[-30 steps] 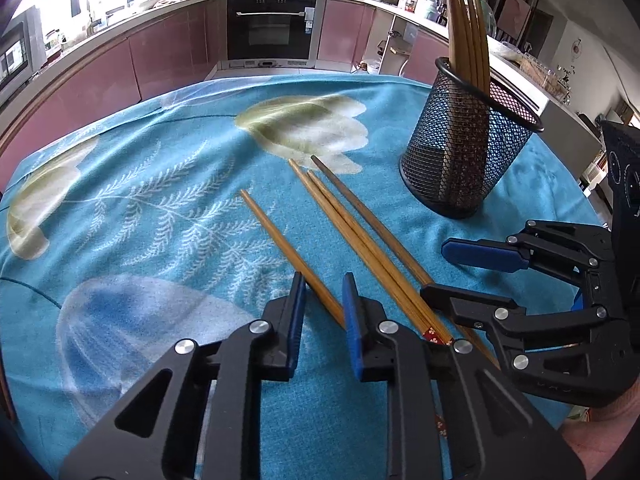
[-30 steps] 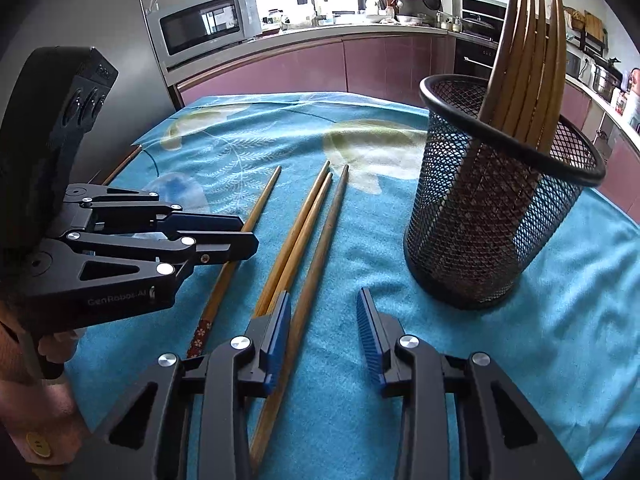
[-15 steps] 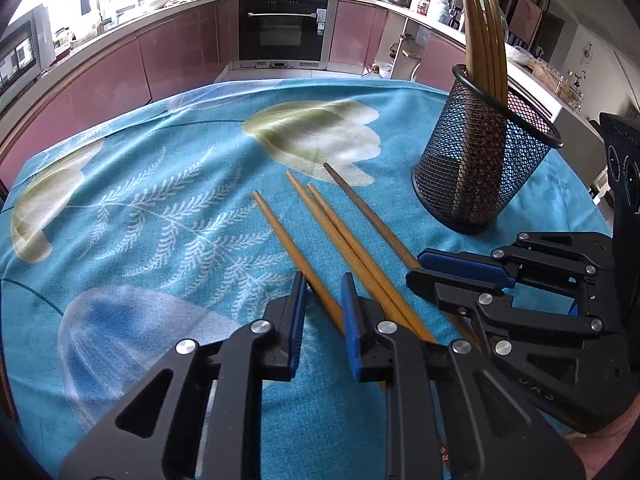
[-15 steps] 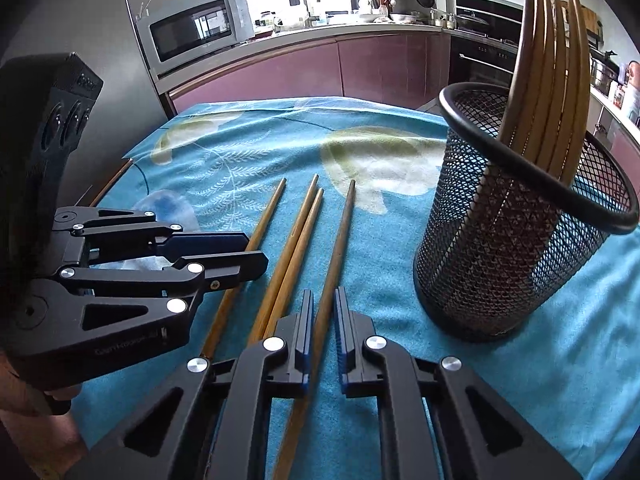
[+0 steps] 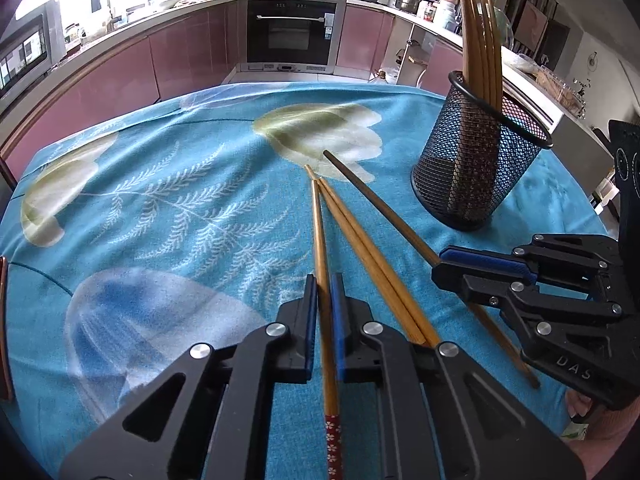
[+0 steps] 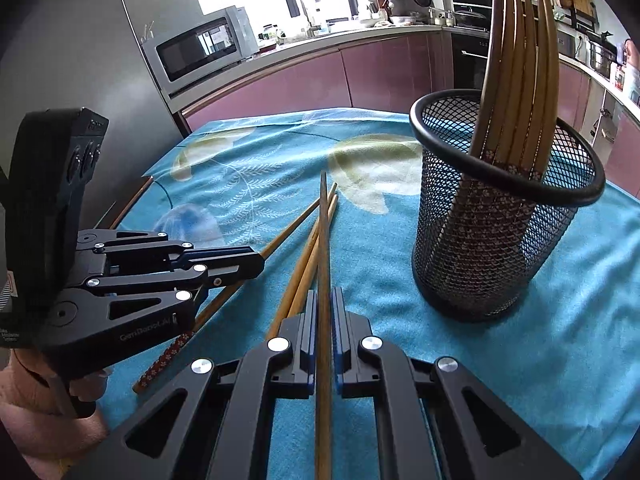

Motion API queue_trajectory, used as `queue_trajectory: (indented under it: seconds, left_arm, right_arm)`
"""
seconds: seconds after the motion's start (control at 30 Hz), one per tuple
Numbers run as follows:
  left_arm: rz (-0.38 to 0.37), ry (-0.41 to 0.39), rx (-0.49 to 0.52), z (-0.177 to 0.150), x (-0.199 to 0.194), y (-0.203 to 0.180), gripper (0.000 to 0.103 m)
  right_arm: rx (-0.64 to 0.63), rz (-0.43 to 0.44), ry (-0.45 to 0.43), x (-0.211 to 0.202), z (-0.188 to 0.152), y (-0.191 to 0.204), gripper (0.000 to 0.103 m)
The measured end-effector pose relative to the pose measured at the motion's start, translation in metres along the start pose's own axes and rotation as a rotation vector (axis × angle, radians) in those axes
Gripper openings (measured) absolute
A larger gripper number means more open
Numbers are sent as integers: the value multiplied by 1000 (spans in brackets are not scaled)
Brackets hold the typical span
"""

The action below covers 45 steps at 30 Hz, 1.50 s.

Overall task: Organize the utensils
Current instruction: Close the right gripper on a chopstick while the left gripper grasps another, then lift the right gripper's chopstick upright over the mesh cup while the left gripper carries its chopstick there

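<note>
On the blue cloth [image 5: 168, 216], both grippers have just been closing and are now clamping one chopstick each: the left gripper [image 5: 325, 296] on a light chopstick [image 5: 319, 236], the right gripper [image 6: 325, 312] on a dark chopstick [image 6: 323, 240]. Both sticks look ready for lifting. Two more sticks [image 5: 360, 240] are lying between them. At two o'clock the mesh cup [image 5: 476, 168] is already holding several upright chopsticks [image 5: 480, 40].

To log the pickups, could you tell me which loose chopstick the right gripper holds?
The darker brown chopstick, clamped in the right gripper; the others are lighter.
</note>
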<state>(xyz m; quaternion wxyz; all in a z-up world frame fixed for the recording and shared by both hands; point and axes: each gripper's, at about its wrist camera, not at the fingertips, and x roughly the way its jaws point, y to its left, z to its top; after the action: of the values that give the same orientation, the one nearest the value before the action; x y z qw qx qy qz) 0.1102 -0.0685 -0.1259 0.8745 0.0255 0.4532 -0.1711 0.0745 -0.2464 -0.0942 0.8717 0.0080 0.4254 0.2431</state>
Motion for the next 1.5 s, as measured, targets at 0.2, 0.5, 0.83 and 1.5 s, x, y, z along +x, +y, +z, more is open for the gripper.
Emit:
queue_trajectory:
  seconds: [0.2, 0.5, 0.83, 1.5]
  left_arm:
    - [-22, -24, -12, 1, -14, 4, 8]
    - [-117, -75, -24, 7, -46, 4, 8]
    - [-256, -168, -25, 22, -94, -2, 8]
    - [-349, -345, -29, 63, -155, -4, 7]
  right_arm:
    - [6, 44, -26, -15, -1, 1, 6]
    - [15, 92, -101, -49, 4, 0, 6]
    - [27, 102, -211, -89, 13, -8, 6]
    - [21, 47, -345, -134, 31, -23, 6]
